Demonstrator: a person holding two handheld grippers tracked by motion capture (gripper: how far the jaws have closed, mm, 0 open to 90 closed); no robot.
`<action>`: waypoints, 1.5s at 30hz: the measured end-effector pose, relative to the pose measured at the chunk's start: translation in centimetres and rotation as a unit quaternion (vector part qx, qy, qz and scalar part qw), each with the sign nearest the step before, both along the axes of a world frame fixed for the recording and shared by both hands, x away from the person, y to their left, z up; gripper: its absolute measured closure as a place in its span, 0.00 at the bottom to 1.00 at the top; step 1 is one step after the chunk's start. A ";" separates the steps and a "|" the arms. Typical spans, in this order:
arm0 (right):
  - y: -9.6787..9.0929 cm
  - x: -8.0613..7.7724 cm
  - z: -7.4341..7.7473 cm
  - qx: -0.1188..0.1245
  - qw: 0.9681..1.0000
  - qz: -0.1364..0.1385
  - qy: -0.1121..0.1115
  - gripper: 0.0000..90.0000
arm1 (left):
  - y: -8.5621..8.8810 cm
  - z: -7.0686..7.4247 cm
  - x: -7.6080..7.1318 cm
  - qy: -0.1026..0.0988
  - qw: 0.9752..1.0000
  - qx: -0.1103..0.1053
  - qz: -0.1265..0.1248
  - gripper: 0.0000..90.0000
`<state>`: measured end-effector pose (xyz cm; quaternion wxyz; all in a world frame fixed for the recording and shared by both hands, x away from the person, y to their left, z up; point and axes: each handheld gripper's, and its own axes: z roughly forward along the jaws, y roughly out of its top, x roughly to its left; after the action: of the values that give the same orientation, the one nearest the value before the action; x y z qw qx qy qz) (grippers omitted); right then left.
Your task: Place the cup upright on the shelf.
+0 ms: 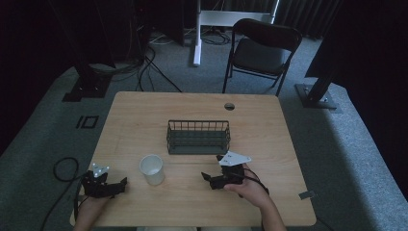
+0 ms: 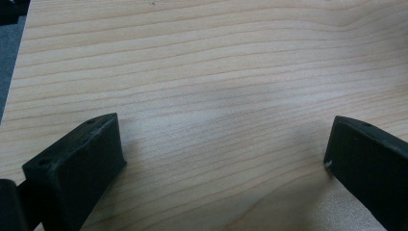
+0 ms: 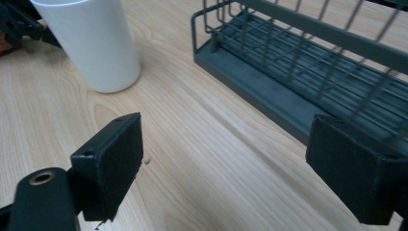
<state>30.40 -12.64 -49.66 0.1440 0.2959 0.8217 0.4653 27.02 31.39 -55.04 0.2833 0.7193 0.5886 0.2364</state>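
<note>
Two open, empty grippers flank the cup (image 1: pixel 152 169): left gripper (image 1: pixel 121 185) beside it, right gripper (image 1: pixel 208 177) angled for grasping it.

Matt white cup (image 1: pixel 152 169), wire basket (image 1: pixel 198 136), wood-grain table (image 1: pixel 144 115)

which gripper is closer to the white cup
Left, narrowly. The left gripper sits just to the left of the cup, jaws open toward it. The right gripper is farther off on the cup's other side, also open.
</note>
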 end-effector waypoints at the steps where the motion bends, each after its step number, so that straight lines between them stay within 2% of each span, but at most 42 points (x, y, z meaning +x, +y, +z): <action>1: 0.3 0.0 -0.1 -0.001 1.000 0.004 0.002 0.14 | 0.0 0.0 0.0 0.000 1.000 0.000 0.000 0.00; 18: 4.8 0.3 -0.4 0.002 0.999 0.049 -0.003 0.14 | 0.0 0.0 0.0 0.000 1.000 0.000 0.000 0.00; 35: 9.6 0.2 -0.6 -0.006 0.994 0.106 -0.005 0.14 | 0.0 0.0 0.0 -0.001 1.000 -0.001 0.000 0.00; 45: 11.9 0.3 -1.0 -0.008 0.992 0.125 -0.008 0.14 | 0.0 0.0 0.0 -0.001 1.000 -0.001 0.000 0.00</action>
<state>30.66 -0.74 -50.70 0.0936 0.1859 0.8550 0.4750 27.02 31.38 -55.05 0.2842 0.7187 0.5890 0.2364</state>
